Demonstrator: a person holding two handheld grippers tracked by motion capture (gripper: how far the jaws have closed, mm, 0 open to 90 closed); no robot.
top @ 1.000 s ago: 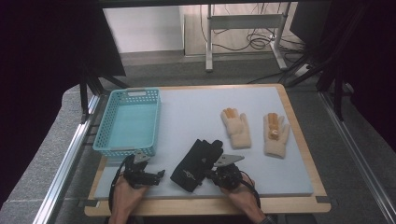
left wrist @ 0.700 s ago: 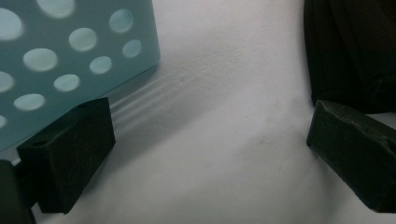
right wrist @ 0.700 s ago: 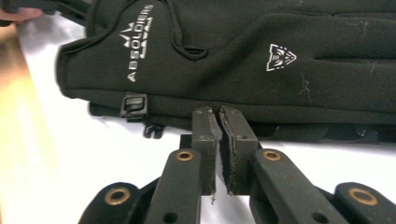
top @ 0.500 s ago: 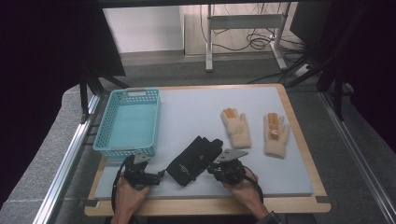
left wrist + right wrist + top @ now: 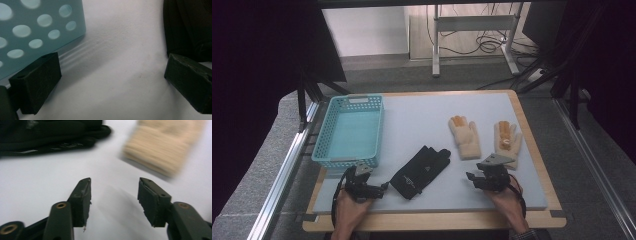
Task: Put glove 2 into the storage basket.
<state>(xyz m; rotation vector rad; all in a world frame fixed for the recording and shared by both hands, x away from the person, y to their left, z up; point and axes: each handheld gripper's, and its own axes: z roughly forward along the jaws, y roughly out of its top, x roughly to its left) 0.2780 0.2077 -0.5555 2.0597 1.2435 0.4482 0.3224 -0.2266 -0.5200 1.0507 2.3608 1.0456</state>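
A pair of black gloves (image 5: 419, 170) lies stacked on the grey mat near the front, between my two grippers. My left gripper (image 5: 381, 188) rests on the mat just left of them, jaws wide apart and nothing between them (image 5: 112, 77); the black gloves (image 5: 185, 25) lie by its right jaw. My right gripper (image 5: 471, 176) sits further right, open and empty (image 5: 113, 195), pointing towards the black gloves (image 5: 50, 135). Two beige knitted gloves (image 5: 464, 137) (image 5: 507, 137) lie flat behind it; one cuff (image 5: 162, 152) is blurred ahead on the right.
A teal perforated basket (image 5: 347, 132) stands empty at the left of the mat; its wall (image 5: 37, 25) is close to my left gripper. The wooden table edge (image 5: 437, 220) runs along the front. Metal rails flank the table.
My right gripper has drawn back to the right, away from the black gloves, and now sits apart from them. The left gripper has barely moved.
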